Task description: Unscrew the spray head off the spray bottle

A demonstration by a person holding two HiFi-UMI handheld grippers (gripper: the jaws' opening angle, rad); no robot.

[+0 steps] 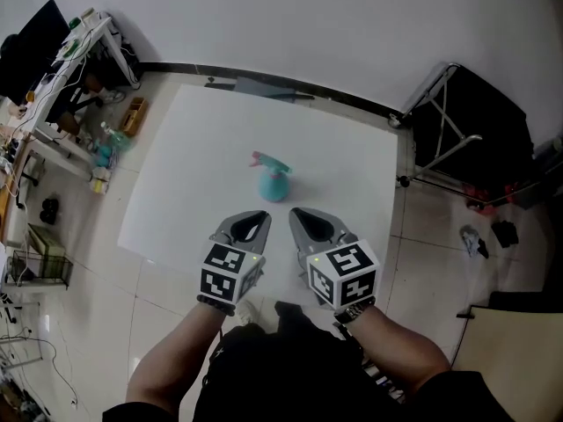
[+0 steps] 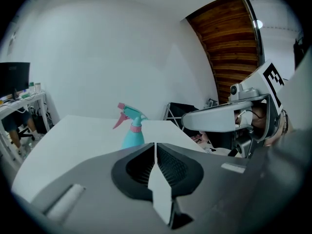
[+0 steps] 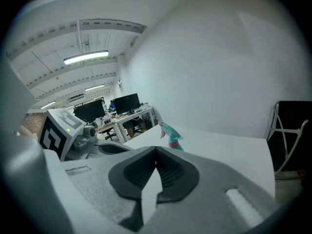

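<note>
White wall, pale tile floor, white table; cluttered desk w/ monitor left.

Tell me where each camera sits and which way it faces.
Head view: on the head, steeply down at the spray bottle on the white surface; forearms, left gripper, right gripper show.
Left gripper view: on the left gripper, along its shut jaws toward the bottle; right gripper at right.
Right gripper view: on the right gripper, likewise; left gripper at left.
Shared: all three show the bottle.
</note>
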